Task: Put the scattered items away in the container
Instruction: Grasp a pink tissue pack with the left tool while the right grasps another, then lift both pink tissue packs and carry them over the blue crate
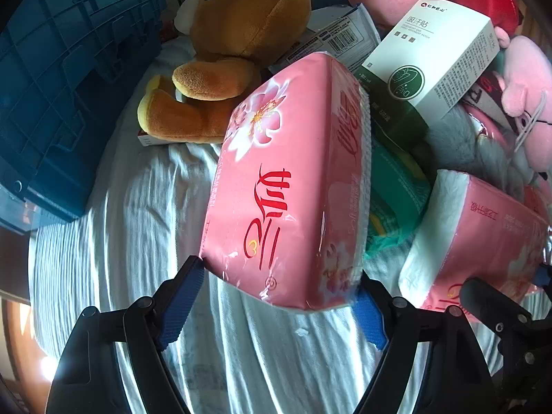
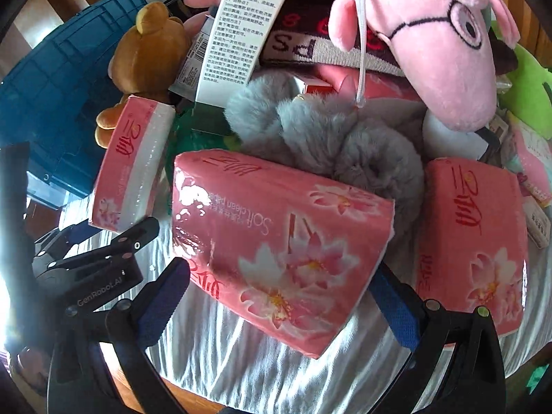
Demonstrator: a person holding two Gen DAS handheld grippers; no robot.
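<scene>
My left gripper [image 1: 279, 288] is shut on a pink tissue pack [image 1: 286, 179] and holds it on edge above the white cloth; this pack also shows in the right wrist view [image 2: 132, 162]. My right gripper [image 2: 283, 293] is shut on a second pink tissue pack [image 2: 279, 245], which also shows in the left wrist view [image 1: 483, 238]. A third pink pack [image 2: 472, 241] lies to the right. The blue plastic crate [image 1: 65, 89] stands at the left and shows in the right wrist view [image 2: 58, 93] too.
A brown plush bear [image 1: 227, 51], a white and green box [image 1: 434, 55], a grey furry item [image 2: 331, 138], a pink pig plush [image 2: 438, 38] and a green plush [image 2: 528, 93] crowd the back of the cloth-covered table [image 1: 138, 234].
</scene>
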